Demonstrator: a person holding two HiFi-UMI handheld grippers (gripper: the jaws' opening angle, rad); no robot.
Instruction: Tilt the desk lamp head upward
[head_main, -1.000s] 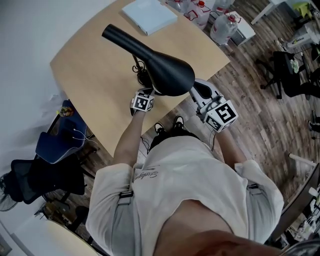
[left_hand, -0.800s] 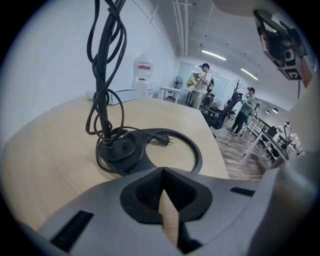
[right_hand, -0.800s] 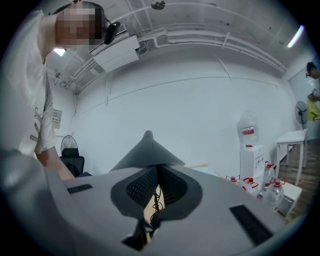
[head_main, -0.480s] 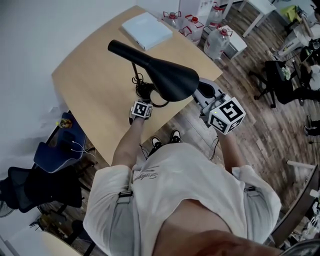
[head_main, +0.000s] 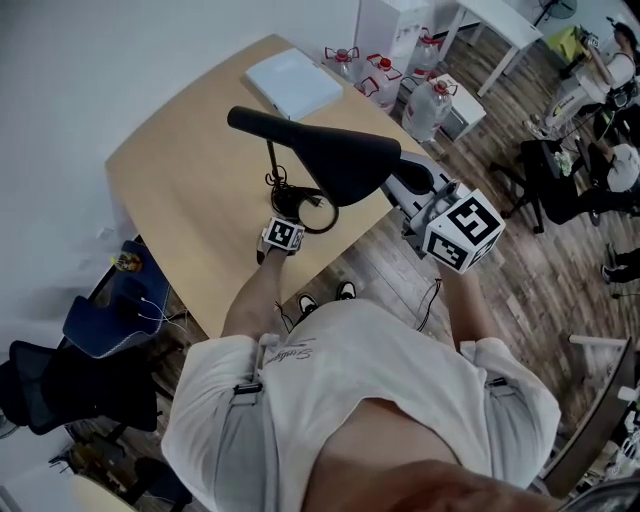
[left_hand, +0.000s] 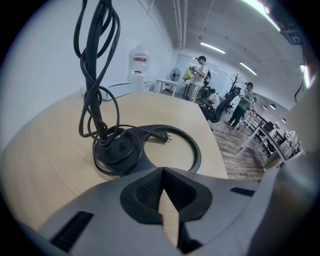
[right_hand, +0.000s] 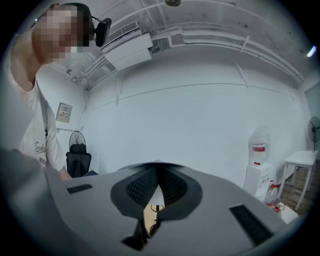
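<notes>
A black desk lamp stands on the wooden table (head_main: 180, 170). Its long head (head_main: 320, 150) lies nearly level over a thin stem (head_main: 272, 165) and a ring base (head_main: 300, 205). My left gripper (head_main: 285, 225) rests on the table just in front of the base (left_hand: 117, 147), shut with nothing in it (left_hand: 161, 192); cord (left_hand: 95, 65) winds round the stem. My right gripper (head_main: 400, 180) reaches to the head's wide end, which hides its tips. The right gripper view shows these jaws (right_hand: 156, 182) shut, aimed at the wall. Whether they touch the head I cannot tell.
A flat white box (head_main: 293, 82) lies at the table's far corner. Water jugs (head_main: 430, 105) stand on the wood floor beyond the table. A blue chair (head_main: 110, 310) sits off the left edge. People and office chairs (head_main: 560, 180) are at the right.
The lamp head has gone from sloping down at its wide end to nearly level. My right gripper rose with that end. My left gripper stayed by the base.
</notes>
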